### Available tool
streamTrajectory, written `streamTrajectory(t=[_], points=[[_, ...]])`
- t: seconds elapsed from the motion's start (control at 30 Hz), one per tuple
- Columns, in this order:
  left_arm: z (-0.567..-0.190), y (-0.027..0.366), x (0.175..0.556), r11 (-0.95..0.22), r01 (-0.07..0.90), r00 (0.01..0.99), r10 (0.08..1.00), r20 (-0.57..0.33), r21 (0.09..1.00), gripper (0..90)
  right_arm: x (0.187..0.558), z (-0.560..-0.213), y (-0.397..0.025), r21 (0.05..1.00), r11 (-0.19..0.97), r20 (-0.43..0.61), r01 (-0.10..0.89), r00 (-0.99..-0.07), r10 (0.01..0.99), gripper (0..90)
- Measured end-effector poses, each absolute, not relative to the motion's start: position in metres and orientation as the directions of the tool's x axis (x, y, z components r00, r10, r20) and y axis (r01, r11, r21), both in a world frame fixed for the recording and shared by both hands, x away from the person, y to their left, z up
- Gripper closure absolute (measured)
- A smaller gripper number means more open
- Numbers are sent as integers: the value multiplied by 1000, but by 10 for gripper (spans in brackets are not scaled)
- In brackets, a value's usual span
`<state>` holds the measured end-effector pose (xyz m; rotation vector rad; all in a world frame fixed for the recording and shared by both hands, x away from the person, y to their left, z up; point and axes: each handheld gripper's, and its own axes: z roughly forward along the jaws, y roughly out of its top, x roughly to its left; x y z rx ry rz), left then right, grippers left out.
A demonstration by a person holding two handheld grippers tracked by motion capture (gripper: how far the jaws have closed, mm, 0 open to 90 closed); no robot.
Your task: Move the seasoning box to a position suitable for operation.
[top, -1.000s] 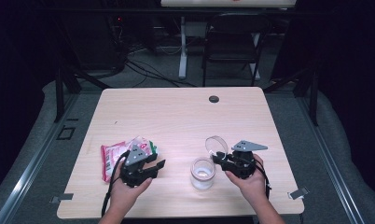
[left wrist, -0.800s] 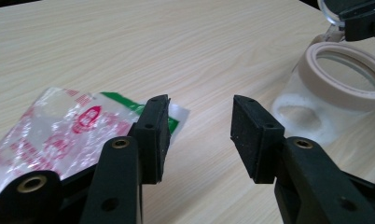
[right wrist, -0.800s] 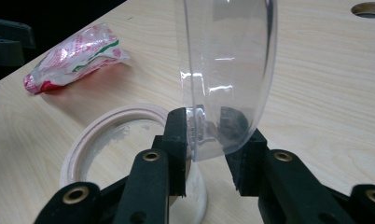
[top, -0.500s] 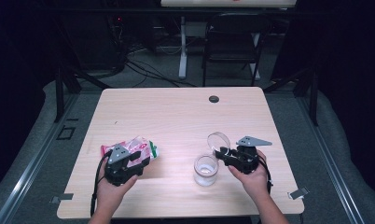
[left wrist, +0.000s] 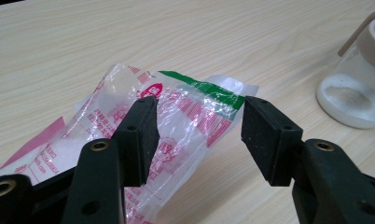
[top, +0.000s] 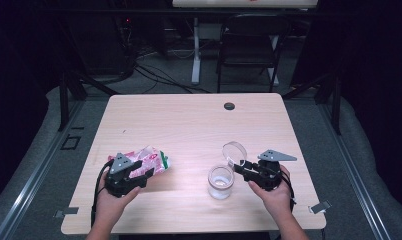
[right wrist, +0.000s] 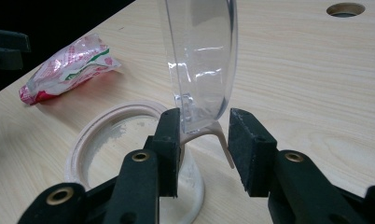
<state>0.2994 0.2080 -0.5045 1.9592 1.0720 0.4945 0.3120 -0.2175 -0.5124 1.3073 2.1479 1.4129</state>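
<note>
Leftward since earlier, the gaping, empty left hand-held gripper [left wrist: 195,135] straddles the packet [left wrist: 176,121]; the right hand-held gripper [right wrist: 204,149], part-open, brackets the jar's [top: 221,181] raised lid [right wrist: 202,60], perhaps steadying it.

Your left tongs [top: 139,176] and right tongs [top: 240,170] are black, brass-riveted, each topped by a grey three-cornered plate (black cables trailing).

A pale wood surface [top: 189,125] with a round grommet hole [top: 229,106] sits mid-frame on grey floor [top: 319,120]. Upper frame: a dark folding chair [top: 249,50], tangled cables [top: 154,75], white desk leg [top: 195,50].
</note>
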Motion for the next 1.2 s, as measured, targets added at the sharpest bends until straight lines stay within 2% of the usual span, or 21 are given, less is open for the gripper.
streamTrajectory(t=[0.2,0.47,0.87,1.03,1.2], points=[[-509,204,300,-330,497,573,819,-18,803,429,314,-512,-218,835,115,256,537,-566,784,647],[-520,194,302,-406,482,593,803,51,776,429,317,-512,-215,839,129,241,528,-574,782,641],[-541,184,308,-483,494,583,801,136,723,394,312,-513,-217,844,109,255,525,-572,780,588],[-549,177,310,-547,483,558,794,242,684,387,308,-512,-216,846,119,248,519,-581,775,578],[-554,174,314,-563,467,539,793,286,681,387,302,-513,-215,850,131,233,510,-588,775,572]])
